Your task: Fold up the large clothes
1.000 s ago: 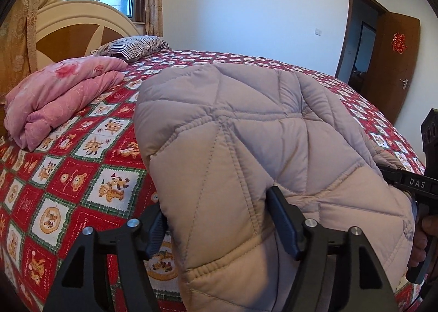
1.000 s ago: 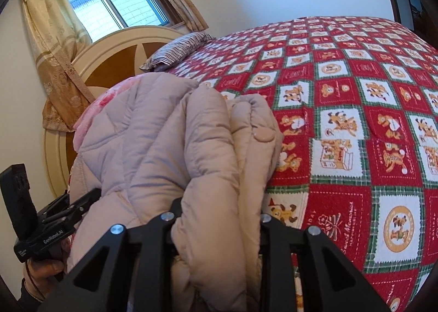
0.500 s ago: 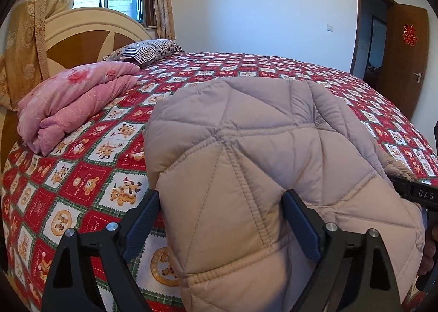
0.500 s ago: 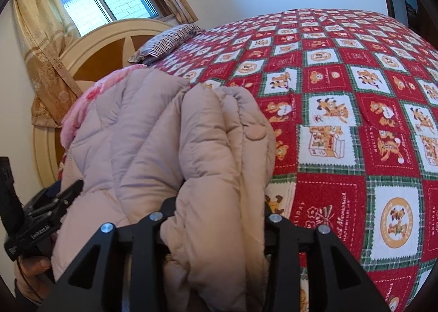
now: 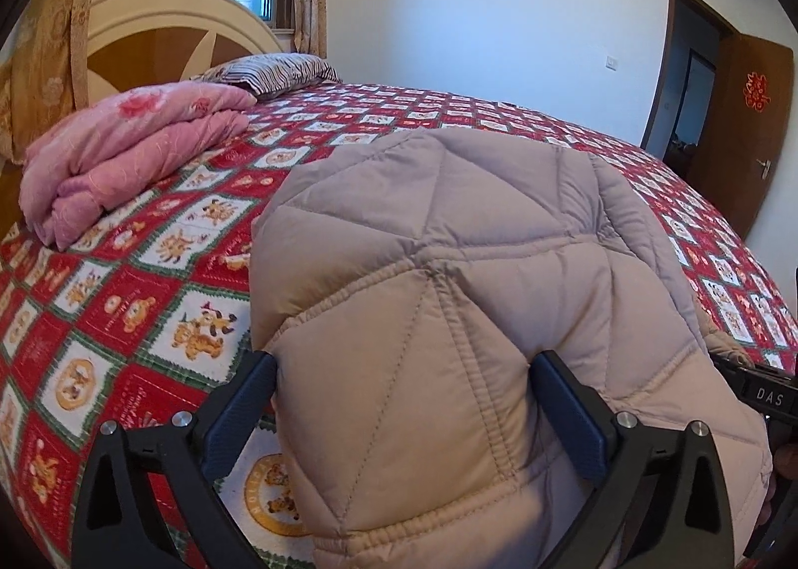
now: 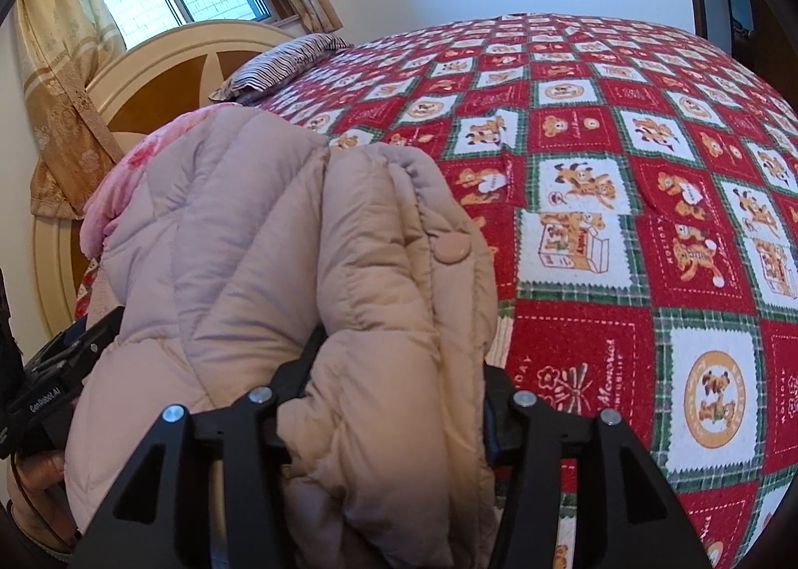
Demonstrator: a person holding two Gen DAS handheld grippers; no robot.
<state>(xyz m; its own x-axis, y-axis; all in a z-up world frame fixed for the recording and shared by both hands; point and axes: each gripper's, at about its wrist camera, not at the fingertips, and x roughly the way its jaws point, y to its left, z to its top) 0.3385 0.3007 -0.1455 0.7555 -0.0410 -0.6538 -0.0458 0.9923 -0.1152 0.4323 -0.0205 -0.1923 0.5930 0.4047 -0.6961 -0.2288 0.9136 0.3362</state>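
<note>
Here the folded beige quilted coat (image 5: 449,299) lies bunched at the near edge of the bed (image 5: 164,280). It sits between the widening jaws of the left gripper (image 5: 404,399), pads apparently clear. The right gripper (image 6: 399,364), also opening, straddles its thick fold.

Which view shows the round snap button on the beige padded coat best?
The right wrist view: the snap button faces the camera on the folded coat front. The left wrist view shows only the coat's quilted back; no button is visible there.
</note>
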